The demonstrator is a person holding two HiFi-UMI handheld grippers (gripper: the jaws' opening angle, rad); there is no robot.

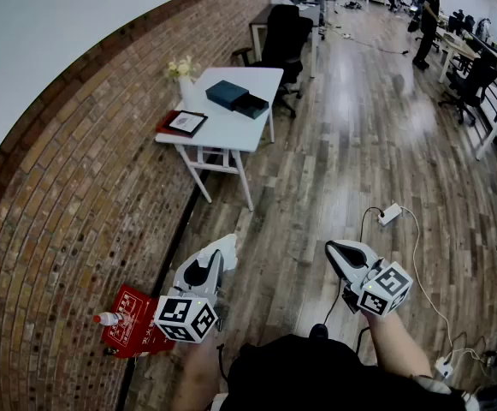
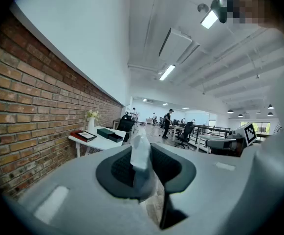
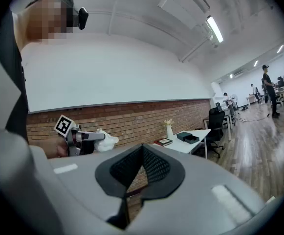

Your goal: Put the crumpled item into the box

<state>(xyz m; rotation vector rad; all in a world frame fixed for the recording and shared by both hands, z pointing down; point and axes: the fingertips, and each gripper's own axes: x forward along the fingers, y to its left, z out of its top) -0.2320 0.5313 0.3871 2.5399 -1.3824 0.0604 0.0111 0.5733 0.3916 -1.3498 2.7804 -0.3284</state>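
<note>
- Your left gripper's (image 2: pixel 142 166) jaws are pressed in on the crumpled item (image 2: pixel 141 150), a wad of white paper. It stands up out of the dark pads, and a thin fold hangs below them.
- Your right gripper's (image 3: pixel 142 163) jaws are closed against each other, pad to pad, with nothing between them.
- In the head view both grippers are held low in front of you over the wooden floor (image 1: pixel 359 144), well apart, with their noses pointing away from your body. The left one is nearer the brick wall (image 1: pixel 77 195).
- From the right gripper view, the left gripper shows out to the side against the bricks, with the white wad at its tip.
- On the floor just left of your left hand lies a red flat thing (image 1: pixel 137 324) with a small bottle (image 1: pixel 107 318) lying at its edge. I cannot tell what the red thing is.
- Ahead of your right gripper, a white power strip (image 1: pixel 390 214) lies on the floor with a cable trailing from it.
- The box (image 1: pixel 237 98) is well away from both grippers, on the white table (image 1: pixel 252 131) against the wall. It is dark, with a black open part just beside its teal top.
- On the same table are a vase of pale flowers (image 1: pixel 184 74) at the wall side and a framed picture (image 1: pixel 185 123) lying on something red.
- A black office chair (image 1: pixel 284 37) stands behind the table, and a person in black (image 1: pixel 428 24) stands far down the room.
</note>
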